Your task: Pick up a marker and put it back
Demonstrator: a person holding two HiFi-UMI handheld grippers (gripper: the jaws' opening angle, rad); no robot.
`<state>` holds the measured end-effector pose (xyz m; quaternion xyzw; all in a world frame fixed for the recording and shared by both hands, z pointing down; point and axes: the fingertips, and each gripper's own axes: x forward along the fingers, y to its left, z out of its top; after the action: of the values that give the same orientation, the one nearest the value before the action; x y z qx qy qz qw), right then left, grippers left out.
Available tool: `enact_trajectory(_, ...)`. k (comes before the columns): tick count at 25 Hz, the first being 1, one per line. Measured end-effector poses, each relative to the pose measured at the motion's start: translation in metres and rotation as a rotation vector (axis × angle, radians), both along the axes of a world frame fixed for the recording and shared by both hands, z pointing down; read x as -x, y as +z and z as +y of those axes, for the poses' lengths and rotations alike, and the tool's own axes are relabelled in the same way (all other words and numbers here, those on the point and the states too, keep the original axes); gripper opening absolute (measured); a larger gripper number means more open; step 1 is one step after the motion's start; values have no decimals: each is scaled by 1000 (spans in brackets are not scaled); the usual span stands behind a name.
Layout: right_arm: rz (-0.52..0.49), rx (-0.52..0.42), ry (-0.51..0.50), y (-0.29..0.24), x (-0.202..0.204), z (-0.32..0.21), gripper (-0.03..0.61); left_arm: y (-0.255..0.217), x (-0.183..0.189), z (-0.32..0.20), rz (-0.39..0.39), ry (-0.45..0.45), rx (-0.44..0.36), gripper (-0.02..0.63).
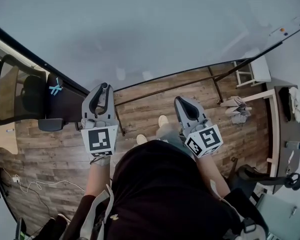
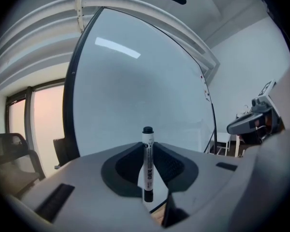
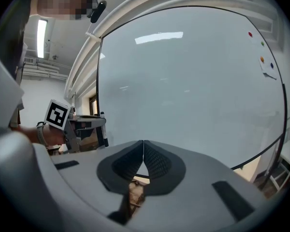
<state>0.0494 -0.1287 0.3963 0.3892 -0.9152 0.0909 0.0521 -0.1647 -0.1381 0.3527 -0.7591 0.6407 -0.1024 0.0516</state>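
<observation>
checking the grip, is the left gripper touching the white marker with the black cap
Touching. The left gripper view shows the left gripper clamped on both sides of the upright white black-capped marker.

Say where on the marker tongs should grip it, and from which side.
Grip the white barrel at its middle, coming in level from the side, as the left tongs do: the marker stands upright between their pads, black cap above. The barrel is straight and even there; the cap may pull off.
</observation>
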Motion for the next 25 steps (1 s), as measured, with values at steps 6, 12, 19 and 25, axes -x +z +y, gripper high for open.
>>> enact_trajectory(6, -11, -13, 48, -6, -20, 4, 15, -14, -34, -5, 3, 81, -13, 67)
enact_trajectory(12, -3, -28, 96, -13, -46, 6, 15, -17, -72, -15, 11, 169, -40, 67)
enact_trajectory(19, 6, -41, 163, -21, -79, 13, 15, -10, -117, -19, 50, 276, -19, 67)
enact_trajectory(25, 20, -38, 217, -19, -102, 24, 15, 4, -151, -17, 82, 363, 23, 67)
